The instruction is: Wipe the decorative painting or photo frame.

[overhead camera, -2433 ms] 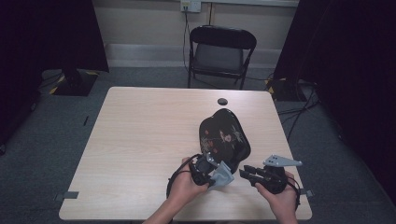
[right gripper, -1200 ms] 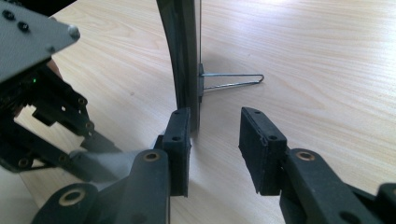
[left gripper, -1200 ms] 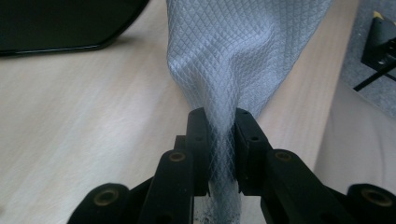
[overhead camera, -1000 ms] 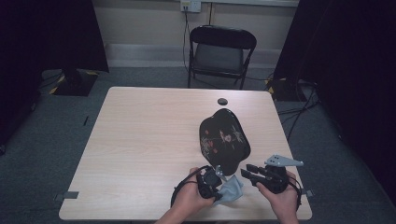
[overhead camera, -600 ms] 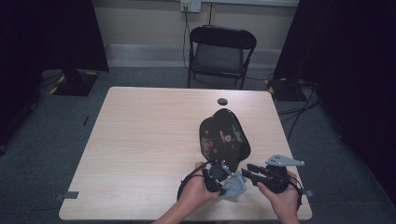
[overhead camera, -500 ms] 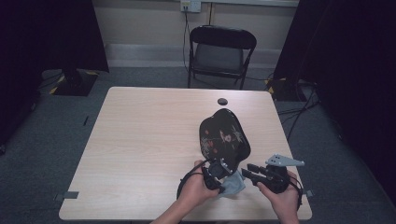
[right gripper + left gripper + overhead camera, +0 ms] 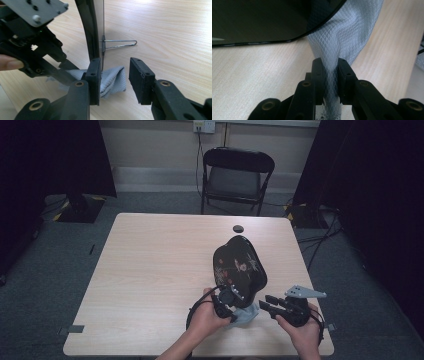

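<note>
Left tool point(image 7: 329, 67) clamped on grey cloth point(image 7: 342, 37) at the black lacquer plate point(image 7: 239, 266), near the bench's point(image 7: 150, 270) front edge.

Cloth bunched between plate's near rim and front edge, towards the right corner, pinched tight in left tool. Plate propped upright on thin wire stand point(image 7: 120, 43). Right tool point(image 7: 115, 77) held just beside, part open, gripping nothing, cloth lying beyond its tips. Small black disc point(image 7: 238, 228) near far edge.

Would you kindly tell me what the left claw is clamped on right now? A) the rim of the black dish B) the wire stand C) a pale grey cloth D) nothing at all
C: the left claw pinches a bunched fold of the pale grey cloth between its jaws.
</note>
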Available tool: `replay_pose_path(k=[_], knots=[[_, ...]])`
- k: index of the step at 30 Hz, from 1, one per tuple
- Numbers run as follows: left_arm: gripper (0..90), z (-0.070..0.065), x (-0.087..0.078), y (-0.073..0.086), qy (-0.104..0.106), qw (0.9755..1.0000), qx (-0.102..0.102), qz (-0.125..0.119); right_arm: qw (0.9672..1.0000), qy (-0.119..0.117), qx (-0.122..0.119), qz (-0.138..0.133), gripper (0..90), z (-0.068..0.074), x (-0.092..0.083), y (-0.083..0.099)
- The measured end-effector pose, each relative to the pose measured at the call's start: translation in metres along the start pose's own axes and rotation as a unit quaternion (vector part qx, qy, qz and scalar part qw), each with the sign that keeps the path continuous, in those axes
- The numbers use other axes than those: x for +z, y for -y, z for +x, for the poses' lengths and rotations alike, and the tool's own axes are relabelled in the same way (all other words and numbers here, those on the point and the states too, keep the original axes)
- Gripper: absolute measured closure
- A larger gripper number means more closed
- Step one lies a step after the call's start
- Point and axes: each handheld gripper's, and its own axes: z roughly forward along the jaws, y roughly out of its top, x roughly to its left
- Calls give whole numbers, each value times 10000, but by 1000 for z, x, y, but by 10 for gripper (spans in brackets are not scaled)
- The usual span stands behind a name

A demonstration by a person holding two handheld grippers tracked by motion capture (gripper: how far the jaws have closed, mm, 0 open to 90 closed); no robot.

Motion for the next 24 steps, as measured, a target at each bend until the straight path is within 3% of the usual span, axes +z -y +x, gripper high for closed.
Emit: replay_pose_path(k=[13, 24], knots=[[780, -22, -32, -15, 45, 9987, 408, -291, 9999, 99, 73, -69, 601, -5, -5, 0], [781, -32, -63, -30, -134, 9970, 634, -413, 9996, 227, 67, -143, 572, -10, -10, 0]])
